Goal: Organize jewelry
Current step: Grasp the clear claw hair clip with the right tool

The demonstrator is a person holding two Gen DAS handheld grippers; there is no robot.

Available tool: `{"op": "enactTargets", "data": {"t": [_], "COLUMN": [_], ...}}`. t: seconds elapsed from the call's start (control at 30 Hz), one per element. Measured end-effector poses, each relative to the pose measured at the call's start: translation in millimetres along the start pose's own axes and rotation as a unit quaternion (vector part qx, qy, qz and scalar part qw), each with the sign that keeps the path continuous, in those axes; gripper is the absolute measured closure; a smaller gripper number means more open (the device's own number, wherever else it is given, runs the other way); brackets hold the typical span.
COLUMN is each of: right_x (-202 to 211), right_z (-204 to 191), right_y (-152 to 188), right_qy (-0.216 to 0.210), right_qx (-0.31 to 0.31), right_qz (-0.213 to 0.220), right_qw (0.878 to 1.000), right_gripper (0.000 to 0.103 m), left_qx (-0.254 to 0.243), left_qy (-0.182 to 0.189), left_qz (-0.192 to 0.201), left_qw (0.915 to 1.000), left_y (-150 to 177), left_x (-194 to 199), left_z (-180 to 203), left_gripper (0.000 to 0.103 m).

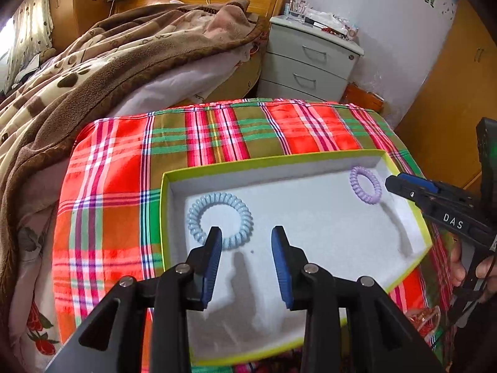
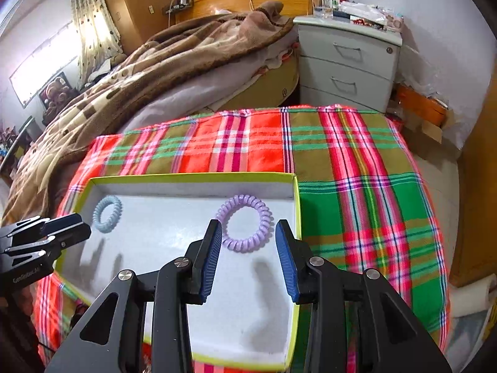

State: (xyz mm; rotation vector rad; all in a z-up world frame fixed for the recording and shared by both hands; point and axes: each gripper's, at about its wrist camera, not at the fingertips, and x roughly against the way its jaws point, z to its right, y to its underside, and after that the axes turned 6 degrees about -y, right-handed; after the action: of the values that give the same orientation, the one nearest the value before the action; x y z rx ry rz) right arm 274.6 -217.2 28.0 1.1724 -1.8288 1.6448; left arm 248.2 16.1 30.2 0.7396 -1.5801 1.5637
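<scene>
1. Both coil bands lie inside the shallow green-rimmed box (image 1: 403, 192) on the plaid cloth (image 1: 124, 161); the blue coil band (image 1: 220, 220) rests toward its left side, the purple coil band (image 2: 243, 223) near its far right corner; the two are well apart.
2. The left gripper (image 1: 247, 239) hangs over the box with its jaws apart and nothing between the pads; its left fingertip (image 1: 214, 236) overlaps the blue band's near edge in the left wrist view, but whether it touches I cannot tell.
3. The right gripper (image 2: 248, 233) likewise stands with jaws parted and empty; the purple band lies just ahead of its tips, not pinched.
4. Judging by this, the step in hand is the release: each band looks delivered into the box.
5. The next move probably calls for lifting both grippers clear without snagging a coil; no other jewelry shows clearly on the cloth, so the task may be near its end.
</scene>
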Motion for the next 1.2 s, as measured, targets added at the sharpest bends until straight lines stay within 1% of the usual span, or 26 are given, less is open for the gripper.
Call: {"op": "enactTargets", "data": {"t": [0.13, 0.2, 0.3, 0.5, 0.67, 0.77, 0.93, 1.07, 1.2], "right_x": [23, 37, 53, 75, 83, 87, 85, 76, 61], "right_z": [-4, -8, -12, -18, -16, -12, -10, -18, -23], "right_y": [10, 19, 32, 62, 94, 107, 121, 129, 135], "right_qy": [-0.008, -0.015, -0.020, -0.032, -0.033, -0.035, -0.059, -0.064, -0.063], "right_qx": [-0.001, 0.001, 0.007, 0.022, 0.045, 0.057, 0.079, 0.110, 0.139], "right_qz": [0.020, 0.030, 0.042, 0.053, 0.039, 0.030, 0.007, -0.013, -0.044], "right_qw": [1.000, 0.999, 0.999, 0.998, 0.998, 0.997, 0.995, 0.992, 0.987], "right_gripper": [0.066, 0.066, 0.066, 0.066, 0.065, 0.062, 0.061, 0.061, 0.061], "left_qx": [0.010, 0.012, 0.016, 0.033, 0.045, 0.053, 0.069, 0.077, 0.081], "left_qy": [0.006, 0.002, 0.007, 0.015, 0.021, 0.021, 0.039, 0.044, 0.047], "left_qz": [0.011, 0.018, 0.026, 0.039, 0.045, 0.041, 0.039, 0.034, 0.029], "left_qw": [0.9999, 0.9998, 0.9995, 0.9986, 0.9977, 0.9975, 0.9961, 0.9954, 0.9952], "left_y": [11, 19, 31, 60, 87, 106, 128, 141, 151], "left_x": [18, 28, 42, 65, 80, 84, 88, 90, 90], "left_z": [0, 1, 0, -3, -7, -11, -19, -21, -21], "left_gripper": [0.067, 0.066, 0.066, 0.066, 0.066, 0.065, 0.065, 0.061, 0.061]}}
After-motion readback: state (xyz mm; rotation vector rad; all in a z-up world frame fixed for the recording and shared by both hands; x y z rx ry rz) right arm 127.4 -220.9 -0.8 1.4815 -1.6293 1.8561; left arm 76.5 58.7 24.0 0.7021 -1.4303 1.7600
